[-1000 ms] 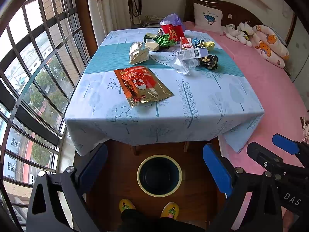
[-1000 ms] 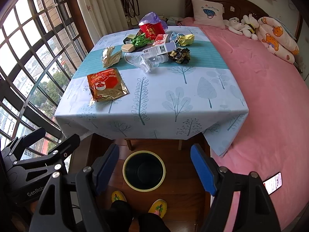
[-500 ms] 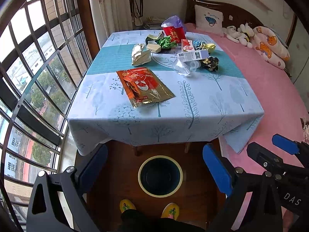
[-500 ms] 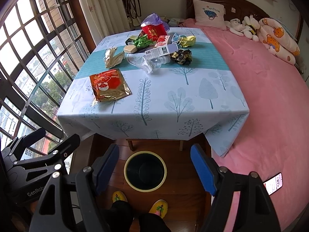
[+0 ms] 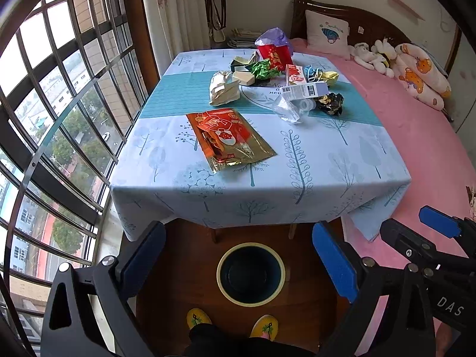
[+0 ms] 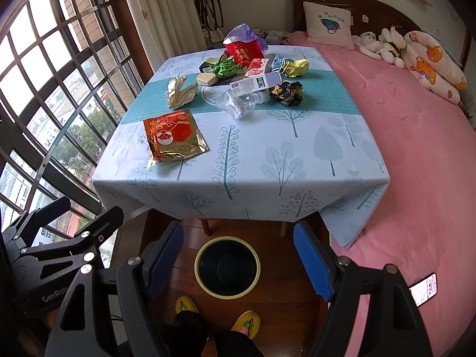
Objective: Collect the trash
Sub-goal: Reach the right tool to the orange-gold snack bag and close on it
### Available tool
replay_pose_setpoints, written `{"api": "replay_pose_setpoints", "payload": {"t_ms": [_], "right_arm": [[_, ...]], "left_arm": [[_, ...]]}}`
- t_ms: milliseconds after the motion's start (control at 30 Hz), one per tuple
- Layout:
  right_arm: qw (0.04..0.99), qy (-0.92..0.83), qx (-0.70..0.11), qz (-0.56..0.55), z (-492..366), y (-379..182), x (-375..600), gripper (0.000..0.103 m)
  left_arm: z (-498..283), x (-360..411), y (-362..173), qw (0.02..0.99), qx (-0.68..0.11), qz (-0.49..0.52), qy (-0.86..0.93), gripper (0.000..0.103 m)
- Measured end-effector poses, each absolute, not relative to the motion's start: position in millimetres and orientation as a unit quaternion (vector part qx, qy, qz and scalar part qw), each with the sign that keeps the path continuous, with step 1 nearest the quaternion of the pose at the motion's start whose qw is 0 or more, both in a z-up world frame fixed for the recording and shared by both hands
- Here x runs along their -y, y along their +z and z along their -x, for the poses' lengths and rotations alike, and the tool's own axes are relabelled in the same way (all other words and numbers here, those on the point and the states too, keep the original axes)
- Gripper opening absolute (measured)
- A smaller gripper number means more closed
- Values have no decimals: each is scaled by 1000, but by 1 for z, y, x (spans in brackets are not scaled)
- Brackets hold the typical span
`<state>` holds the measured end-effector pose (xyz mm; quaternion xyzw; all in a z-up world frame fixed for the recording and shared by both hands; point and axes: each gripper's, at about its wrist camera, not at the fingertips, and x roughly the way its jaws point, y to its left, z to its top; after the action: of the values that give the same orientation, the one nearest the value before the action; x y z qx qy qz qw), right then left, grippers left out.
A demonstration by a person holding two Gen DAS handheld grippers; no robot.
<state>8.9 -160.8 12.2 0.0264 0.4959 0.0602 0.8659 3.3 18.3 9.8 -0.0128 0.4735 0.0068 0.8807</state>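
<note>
Lying well beyond both wide-open jaws (empty), trash [image 5: 279, 86] clutters the table [image 5: 297, 178].

The near half of the table [image 5: 297, 184] lies bare except for the red-and-gold foil packet [image 5: 229, 138] at left centre. Wrappers and boxes crowd the teal band at upper centre (packed close, some touching). At bottom centre the floor around the open trash bin [image 5: 250, 273] is free, yellow slippers [image 5: 197, 318] just below it.
</note>
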Motion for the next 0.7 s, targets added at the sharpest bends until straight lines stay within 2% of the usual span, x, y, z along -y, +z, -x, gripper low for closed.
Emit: {"api": "replay_pose_setpoints", "payload": {"t_ms": [333, 700], "right_arm": [[868, 85, -489, -31, -29, 16, 147, 77], [851, 149, -501, -40, -92, 4, 87, 77]], "left_arm": [[-10, -36, 23, 887, -459, 14, 35, 98], [-55, -113, 31, 896, -432, 41, 92, 98]]}}
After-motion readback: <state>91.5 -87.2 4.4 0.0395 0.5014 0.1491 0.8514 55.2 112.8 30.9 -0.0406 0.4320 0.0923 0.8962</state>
